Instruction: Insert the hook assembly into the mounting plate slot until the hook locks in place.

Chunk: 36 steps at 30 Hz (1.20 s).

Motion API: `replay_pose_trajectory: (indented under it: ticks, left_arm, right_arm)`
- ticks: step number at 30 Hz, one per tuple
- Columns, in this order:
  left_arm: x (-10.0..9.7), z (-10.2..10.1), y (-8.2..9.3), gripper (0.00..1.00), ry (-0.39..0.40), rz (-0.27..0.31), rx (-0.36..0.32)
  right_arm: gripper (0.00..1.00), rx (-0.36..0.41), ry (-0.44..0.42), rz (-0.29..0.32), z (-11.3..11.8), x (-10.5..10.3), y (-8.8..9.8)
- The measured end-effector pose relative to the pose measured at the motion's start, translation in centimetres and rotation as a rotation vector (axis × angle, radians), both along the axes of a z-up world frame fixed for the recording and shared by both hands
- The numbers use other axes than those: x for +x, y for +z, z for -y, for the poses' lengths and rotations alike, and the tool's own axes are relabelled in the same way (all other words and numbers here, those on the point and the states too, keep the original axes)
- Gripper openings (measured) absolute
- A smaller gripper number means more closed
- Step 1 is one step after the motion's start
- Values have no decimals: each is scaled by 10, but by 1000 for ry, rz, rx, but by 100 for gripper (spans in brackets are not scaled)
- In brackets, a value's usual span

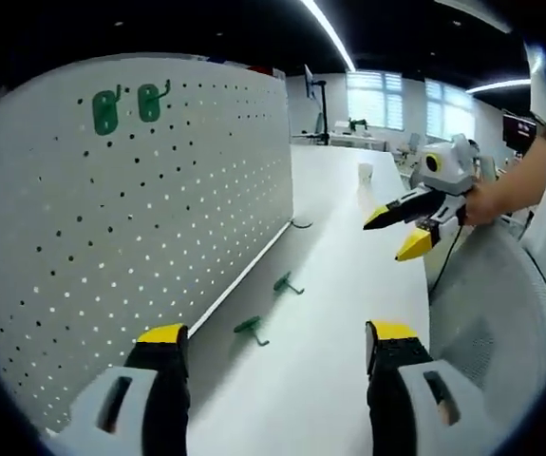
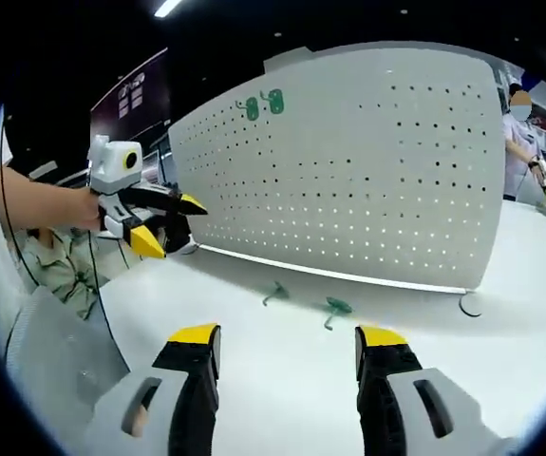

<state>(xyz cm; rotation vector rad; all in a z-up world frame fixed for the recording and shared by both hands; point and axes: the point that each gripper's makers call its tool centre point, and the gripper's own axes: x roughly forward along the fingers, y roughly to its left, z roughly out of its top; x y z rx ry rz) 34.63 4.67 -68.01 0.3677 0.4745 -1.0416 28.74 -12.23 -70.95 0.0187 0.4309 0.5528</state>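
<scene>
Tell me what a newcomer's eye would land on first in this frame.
The big white pegboard standing upright on the white table, with two green hooks already mounted near one upper corner. Next, two loose green hooks lying on the table just in front of the board's base. Both grippers are open and empty, the left gripper held in the air beside the board.

Nothing I can actually read from here. In the right gripper view there's a dark wall sign point(image 2: 132, 93) back behind the pegboard point(image 2: 348, 161) with some pale lettering on it, but it's way too small and blurry to make out. No labels or numbers on the pegboard either.
</scene>
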Motion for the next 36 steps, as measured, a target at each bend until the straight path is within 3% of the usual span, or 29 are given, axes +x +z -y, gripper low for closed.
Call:
replay_pose_trajectory:
  ticks: [14,24,28,36]
  left_arm:
    - [6,-1,-28,74,-77,-59,119]
    - [13,7,-33,71,-122,-65,159]
    - [12,8,-38,70,-169,-64,213]
    - [15,11,-44,70,-224,-67,255]
  right_arm:
    - [56,4,0,-38,0,-2,-7]
    - [56,1,5,-42,-1,-3,-8]
    - [56,0,8,-43,-2,-4,-9]
    - [56,1,-1,-49,0,-3,-10]
